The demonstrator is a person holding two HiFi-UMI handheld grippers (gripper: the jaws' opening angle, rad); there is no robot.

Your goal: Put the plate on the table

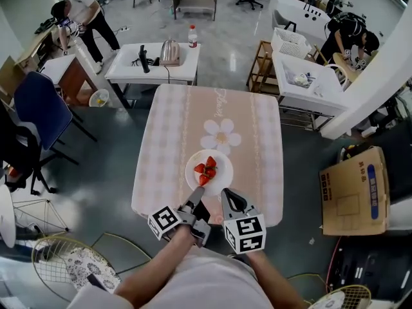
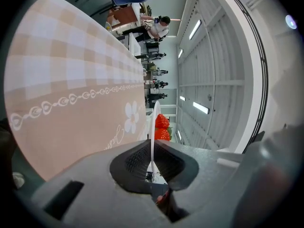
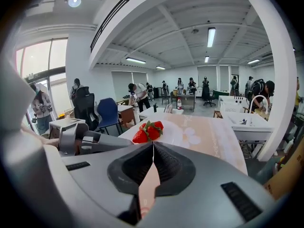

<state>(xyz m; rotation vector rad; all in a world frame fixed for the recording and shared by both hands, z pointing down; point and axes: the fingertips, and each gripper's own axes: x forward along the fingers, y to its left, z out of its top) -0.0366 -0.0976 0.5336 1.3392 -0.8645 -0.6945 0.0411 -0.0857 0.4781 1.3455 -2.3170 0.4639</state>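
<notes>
Pinching its near rim, left gripper [image 1: 197, 196] and right gripper [image 1: 226, 196] hold the round plate [image 1: 223, 162] level, strawberries [image 1: 206, 170] up.

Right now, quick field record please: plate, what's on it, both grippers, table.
plate: white, round plate, over the near end of the table, just short of the flower print
load: strawberries piled near the plate's middle
left gripper: left gripper shut on the plate's near rim
right gripper: right gripper shut on the same near rim, beside the left
plate-table contact: cannot tell whether it has touched down
table cover: pale pink checked cloth
</notes>
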